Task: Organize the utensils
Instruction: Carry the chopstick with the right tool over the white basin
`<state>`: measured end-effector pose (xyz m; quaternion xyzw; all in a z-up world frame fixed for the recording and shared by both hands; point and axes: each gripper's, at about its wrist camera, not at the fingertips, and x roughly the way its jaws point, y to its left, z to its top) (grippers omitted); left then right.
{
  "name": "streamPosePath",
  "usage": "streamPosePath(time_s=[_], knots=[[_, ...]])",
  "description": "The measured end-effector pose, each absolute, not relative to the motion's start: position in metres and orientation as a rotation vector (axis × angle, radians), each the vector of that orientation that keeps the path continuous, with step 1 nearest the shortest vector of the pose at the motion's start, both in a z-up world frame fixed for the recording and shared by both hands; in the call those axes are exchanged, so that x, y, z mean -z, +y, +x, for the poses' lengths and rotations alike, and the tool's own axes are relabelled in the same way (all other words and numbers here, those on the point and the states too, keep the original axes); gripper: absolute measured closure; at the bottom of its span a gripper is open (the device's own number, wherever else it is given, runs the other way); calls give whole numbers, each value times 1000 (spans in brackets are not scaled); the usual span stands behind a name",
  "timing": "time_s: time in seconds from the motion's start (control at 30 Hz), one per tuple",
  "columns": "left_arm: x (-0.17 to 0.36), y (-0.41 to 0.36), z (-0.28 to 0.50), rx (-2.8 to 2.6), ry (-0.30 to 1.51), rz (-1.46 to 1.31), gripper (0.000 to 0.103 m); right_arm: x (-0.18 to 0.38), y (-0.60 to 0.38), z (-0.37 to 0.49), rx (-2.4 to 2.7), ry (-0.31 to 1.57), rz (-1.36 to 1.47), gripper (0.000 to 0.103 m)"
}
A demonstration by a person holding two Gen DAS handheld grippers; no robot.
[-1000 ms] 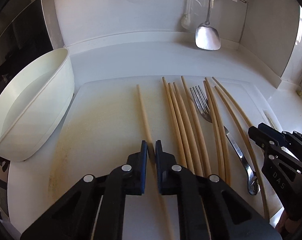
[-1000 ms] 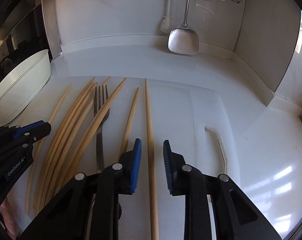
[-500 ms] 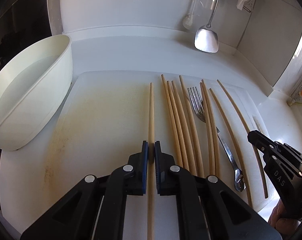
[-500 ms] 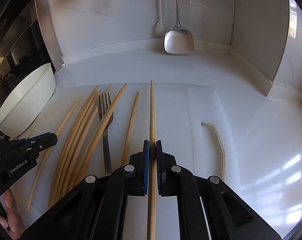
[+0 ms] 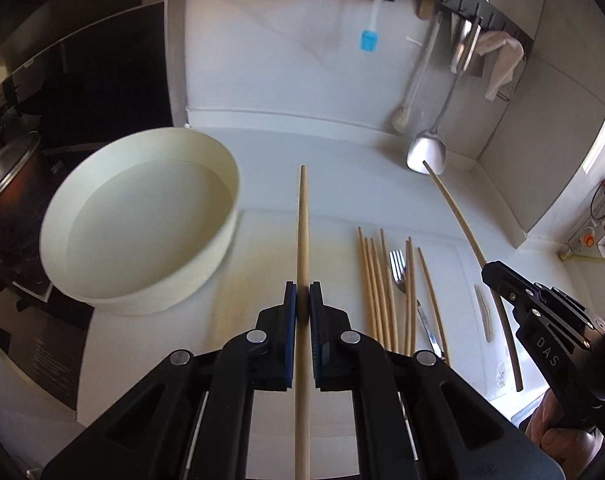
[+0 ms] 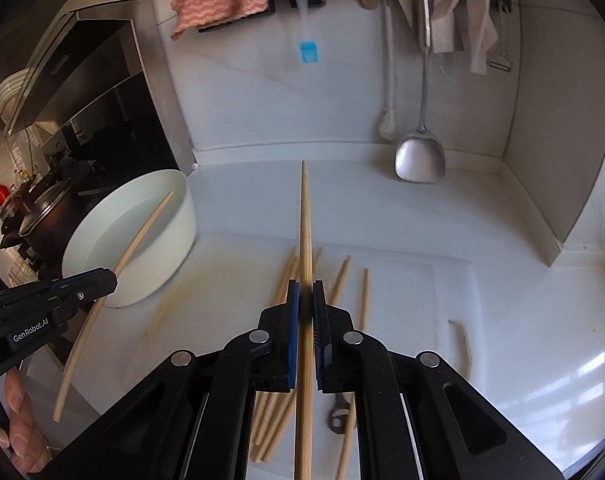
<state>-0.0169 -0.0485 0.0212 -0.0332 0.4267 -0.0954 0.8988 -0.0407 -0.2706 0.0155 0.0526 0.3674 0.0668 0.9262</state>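
Two grippers each clamp one wooden chopstick, both raised off the board. The left gripper [image 5: 302, 300] has its blue pads closed tight on the left chopstick [image 5: 303, 232], which runs straight ahead; its near end is cut off at the frame's bottom edge. In the right wrist view that stick's tip overlaps the white bowl [image 6: 170, 216], but whether it is over the bowl I cannot tell. The right gripper [image 6: 305, 300] is likewise pinched shut on the right chopstick [image 6: 305, 224], its rear end also out of frame.

Below, on the white cutting board [image 5: 142, 352] on the table, the loose chopsticks [image 5: 376, 280] lie side by side near the board's right edge with a metal fork [image 5: 398, 276] among them. The gripper bodies hide their near ends, so their count is unclear. A steel spatula [image 6: 420, 156] hangs against the back wall beyond the table's far edge.
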Motion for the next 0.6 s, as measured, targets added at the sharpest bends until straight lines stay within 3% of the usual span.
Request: streamPosePath(time_s=[0.33,0.6], knots=[[-44,94,30,90,844,-99,96,-43,-137,11,-244,730,133,97],[-22,165,98,181,907,-123,96,-28,-43,68,-211,788,211,97]])
